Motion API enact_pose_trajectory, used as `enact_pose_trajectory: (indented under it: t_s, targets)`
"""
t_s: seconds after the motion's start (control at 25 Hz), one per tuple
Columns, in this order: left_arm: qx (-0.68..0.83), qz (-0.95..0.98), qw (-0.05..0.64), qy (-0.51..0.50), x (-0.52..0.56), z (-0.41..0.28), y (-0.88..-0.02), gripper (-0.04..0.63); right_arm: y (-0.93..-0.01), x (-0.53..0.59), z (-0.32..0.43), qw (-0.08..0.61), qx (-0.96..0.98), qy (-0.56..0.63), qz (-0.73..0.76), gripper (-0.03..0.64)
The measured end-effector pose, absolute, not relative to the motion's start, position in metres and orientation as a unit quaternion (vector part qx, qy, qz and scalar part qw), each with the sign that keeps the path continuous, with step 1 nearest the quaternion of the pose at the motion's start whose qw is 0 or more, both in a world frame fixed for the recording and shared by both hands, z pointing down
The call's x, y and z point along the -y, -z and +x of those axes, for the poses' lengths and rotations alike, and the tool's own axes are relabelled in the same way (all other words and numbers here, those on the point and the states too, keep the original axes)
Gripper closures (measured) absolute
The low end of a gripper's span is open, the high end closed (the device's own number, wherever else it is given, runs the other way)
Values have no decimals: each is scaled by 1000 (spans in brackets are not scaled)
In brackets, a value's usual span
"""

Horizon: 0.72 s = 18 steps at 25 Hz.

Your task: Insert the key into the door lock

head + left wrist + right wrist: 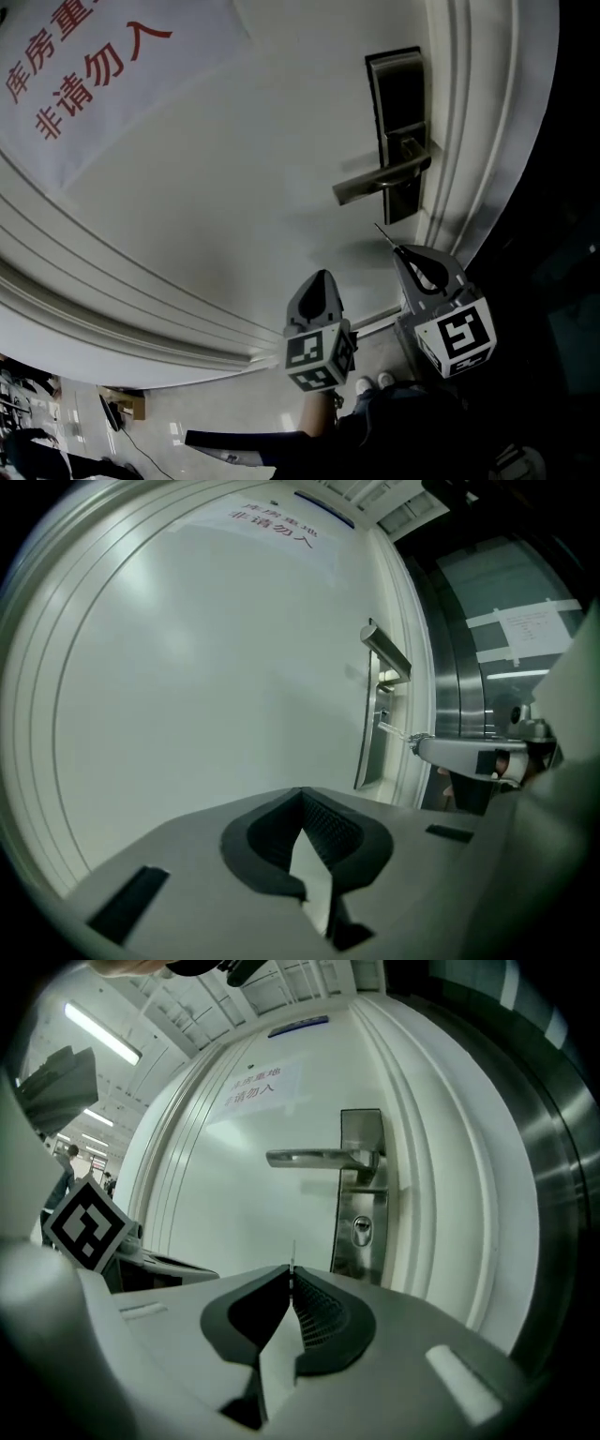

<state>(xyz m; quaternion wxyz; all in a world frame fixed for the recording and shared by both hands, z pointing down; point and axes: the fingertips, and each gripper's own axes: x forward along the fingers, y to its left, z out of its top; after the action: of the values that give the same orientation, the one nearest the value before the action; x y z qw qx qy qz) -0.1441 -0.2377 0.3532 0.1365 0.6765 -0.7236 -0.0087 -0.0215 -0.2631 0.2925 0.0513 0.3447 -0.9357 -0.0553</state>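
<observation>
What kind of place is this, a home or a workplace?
Probably a workplace, at a storeroom entrance. The white door carries a paper notice in red Chinese characters warning against entry, its metal lock plate has a lever handle, and long strip lights run along a high ceiling.

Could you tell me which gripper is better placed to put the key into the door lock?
Right. The right gripper is shut on the key, which points toward the keyhole; the left gripper is shut and holds nothing.
</observation>
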Motion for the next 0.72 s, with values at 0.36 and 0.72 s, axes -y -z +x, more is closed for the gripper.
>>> enact_pose_trajectory:
  t_s: [0.36, 0.72]
  targets:
    - [696, 708, 111, 31, 269, -139, -338, 595, -276, 293, 6, 135, 878, 202, 413, 604]
    - [674, 731, 101, 35, 281, -125, -330, 595, -262, 317, 21, 265, 746, 402, 460, 604]
